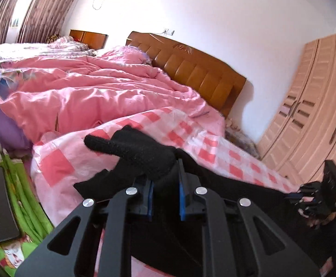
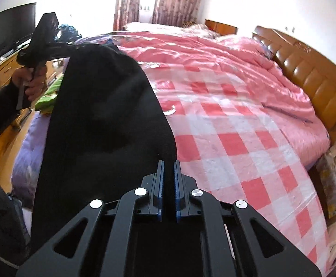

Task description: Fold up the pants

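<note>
The left gripper (image 1: 165, 182) and right gripper (image 2: 168, 184) are each clamped on the black knit pants (image 2: 103, 115), hanging over the checked plastic sheet (image 2: 237, 138) by the bed's near edge. Lifting step; next, probably carry across and lay flat.

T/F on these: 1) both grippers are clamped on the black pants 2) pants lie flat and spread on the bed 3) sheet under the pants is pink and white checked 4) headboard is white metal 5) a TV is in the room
1) True. The left gripper pinches a bunched part of the black pants, and the right gripper is shut on their near edge.
2) False. The pants hang stretched between the two grippers, lifted off the checked sheet.
3) True. It is a pink and white check, under clear plastic.
4) False. The headboard is brown, padded and wood-framed.
5) True. A dark TV stands on a wooden cabinet in the right wrist view.
</note>
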`<state>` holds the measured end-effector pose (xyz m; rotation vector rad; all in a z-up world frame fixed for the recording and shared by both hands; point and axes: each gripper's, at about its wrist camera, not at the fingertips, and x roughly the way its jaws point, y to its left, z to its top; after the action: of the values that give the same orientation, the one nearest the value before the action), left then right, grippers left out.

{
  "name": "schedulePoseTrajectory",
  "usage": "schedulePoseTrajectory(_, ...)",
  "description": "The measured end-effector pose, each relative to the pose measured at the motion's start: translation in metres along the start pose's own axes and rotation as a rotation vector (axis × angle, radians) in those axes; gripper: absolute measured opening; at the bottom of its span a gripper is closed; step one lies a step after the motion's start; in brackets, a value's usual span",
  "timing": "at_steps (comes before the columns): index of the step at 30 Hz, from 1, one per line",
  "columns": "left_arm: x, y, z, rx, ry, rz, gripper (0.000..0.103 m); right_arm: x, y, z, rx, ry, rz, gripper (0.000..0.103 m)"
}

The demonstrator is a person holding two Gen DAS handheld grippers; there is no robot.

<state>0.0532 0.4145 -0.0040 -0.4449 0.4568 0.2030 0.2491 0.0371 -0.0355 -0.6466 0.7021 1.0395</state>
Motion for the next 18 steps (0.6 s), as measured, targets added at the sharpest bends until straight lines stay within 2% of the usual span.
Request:
schedulePoseTrajectory(3, 0.034, 0.015, -0.011, -0.014, 0.108, 0.055, 0.016, 0.042, -0.005, -0.015, 0.019, 0.107, 0.004, 0.008)
schedulePoseTrajectory(5, 0.064, 0.027, -0.029, -0.019, 0.223, 0.128, 0.016, 0.054, -0.005, -0.021, 0.039, 0.114, 0.022, 0.01)
schedulePoseTrajectory(8, 0.054, 0.029, -0.035, -0.027, 0.205, 0.138, 0.016, 0.048, -0.016, -0.019, 0.131, 0.091, 0.064, 0.014)
schedulePoseTrajectory(9, 0.048, 0.03, -0.033, -0.035, 0.188, 0.136, 0.016, 0.043, -0.021, -0.017, 0.151, 0.075, 0.075, 0.02)
schedulePoseTrajectory(10, 0.045, 0.03, -0.031, -0.035, 0.181, 0.138, 0.016, 0.039, -0.024, -0.015, 0.158, 0.069, 0.068, 0.032)
schedulePoseTrajectory(11, 0.043, 0.03, -0.029, -0.031, 0.175, 0.141, 0.016, 0.033, -0.027, -0.013, 0.165, 0.064, 0.055, 0.039)
schedulePoseTrajectory(12, 0.041, 0.028, -0.028, -0.016, 0.174, 0.151, 0.016, 0.022, -0.033, -0.013, 0.176, 0.047, 0.031, 0.053)
schedulePoseTrajectory(13, 0.039, 0.026, -0.028, -0.005, 0.173, 0.159, 0.016, 0.012, -0.038, -0.015, 0.183, 0.029, 0.011, 0.06)
schedulePoseTrajectory(16, 0.039, 0.022, -0.03, 0.023, 0.178, 0.174, 0.016, -0.021, -0.058, -0.032, 0.225, 0.003, -0.072, 0.06)
schedulePoseTrajectory(18, 0.043, 0.026, -0.034, 0.012, 0.196, 0.183, 0.016, -0.031, -0.075, -0.053, 0.252, 0.035, -0.114, 0.06)
